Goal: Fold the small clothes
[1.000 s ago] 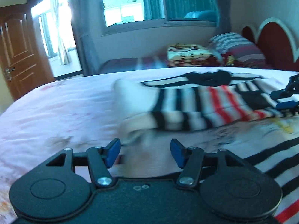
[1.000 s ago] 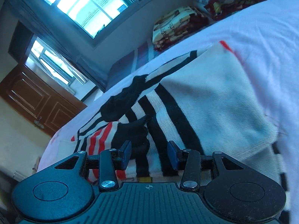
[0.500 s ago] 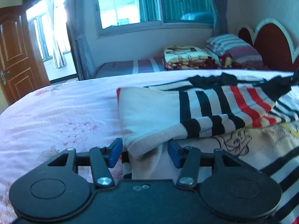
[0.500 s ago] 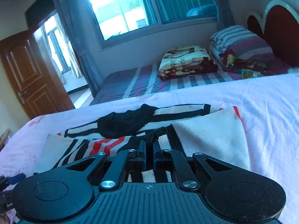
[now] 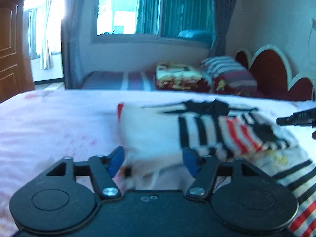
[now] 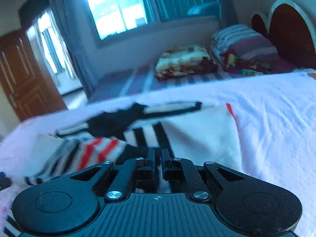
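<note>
A small cream sweater (image 5: 158, 134) with black and red stripes lies on the pink bed sheet (image 5: 49, 130), its sleeves folded over the body. My left gripper (image 5: 153, 161) is open, its blue pads on either side of the sleeve's cream cuff end. My right gripper (image 6: 157, 163) is shut on the sweater's (image 6: 201, 136) black-striped sleeve fabric. The right gripper's tip also shows at the right edge of the left wrist view (image 5: 296, 118). Both views are blurred by motion.
A second bed with a folded patterned blanket (image 5: 177, 77) and striped pillows (image 5: 229, 73) stands beyond, under a window. A red headboard (image 5: 276, 73) is at the right, a wooden door (image 6: 21, 79) at the left. The sheet (image 6: 276, 122) stretches right of the sweater.
My right gripper closed on the black-striped sleeve fabric and stays shut on it. My left gripper stays open around the cuff; both views have shifted slightly.
</note>
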Available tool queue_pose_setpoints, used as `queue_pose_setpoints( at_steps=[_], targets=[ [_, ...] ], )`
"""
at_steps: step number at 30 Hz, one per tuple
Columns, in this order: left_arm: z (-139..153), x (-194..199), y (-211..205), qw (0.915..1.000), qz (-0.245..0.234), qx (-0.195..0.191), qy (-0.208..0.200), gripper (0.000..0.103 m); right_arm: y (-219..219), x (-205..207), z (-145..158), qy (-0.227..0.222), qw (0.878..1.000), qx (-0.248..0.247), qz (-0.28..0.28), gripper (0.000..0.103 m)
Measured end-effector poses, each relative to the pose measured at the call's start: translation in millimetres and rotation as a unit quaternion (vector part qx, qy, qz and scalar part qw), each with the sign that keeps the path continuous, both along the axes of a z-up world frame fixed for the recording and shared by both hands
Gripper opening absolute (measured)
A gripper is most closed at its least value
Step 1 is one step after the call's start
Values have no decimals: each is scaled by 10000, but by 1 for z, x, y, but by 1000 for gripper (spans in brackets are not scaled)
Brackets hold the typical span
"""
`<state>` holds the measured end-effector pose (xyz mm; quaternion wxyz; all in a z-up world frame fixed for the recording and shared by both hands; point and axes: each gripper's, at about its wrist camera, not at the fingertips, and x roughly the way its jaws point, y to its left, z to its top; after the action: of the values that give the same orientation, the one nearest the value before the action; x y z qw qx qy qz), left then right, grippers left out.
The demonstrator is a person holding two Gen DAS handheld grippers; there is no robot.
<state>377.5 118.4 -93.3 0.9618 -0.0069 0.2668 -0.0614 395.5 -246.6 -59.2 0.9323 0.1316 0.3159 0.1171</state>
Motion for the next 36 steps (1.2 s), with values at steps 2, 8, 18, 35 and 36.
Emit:
queue_pose_setpoints(
  at_steps=[2,8,18,35,36],
  targets=[
    [-5,19,-12,9999,-110,27,84,64,15,3,0,54,9995,-133,289,6],
    [-49,48,-30,9974,-232,248,634,63,34,15,-32,558,9968,-491,298,6],
    [-47,43,-21,9980,-316,135,524,62,5,25,-32,570,9983,142,-56,25],
    [-25,51,-15,9986,-368,7,380,64,6,0,-13,6,9997,-132,-194,6],
    [-20,57,-15,9989,-351,22,297,69,8,4,-9,-51,9999,-91,-101,6]
  ],
)
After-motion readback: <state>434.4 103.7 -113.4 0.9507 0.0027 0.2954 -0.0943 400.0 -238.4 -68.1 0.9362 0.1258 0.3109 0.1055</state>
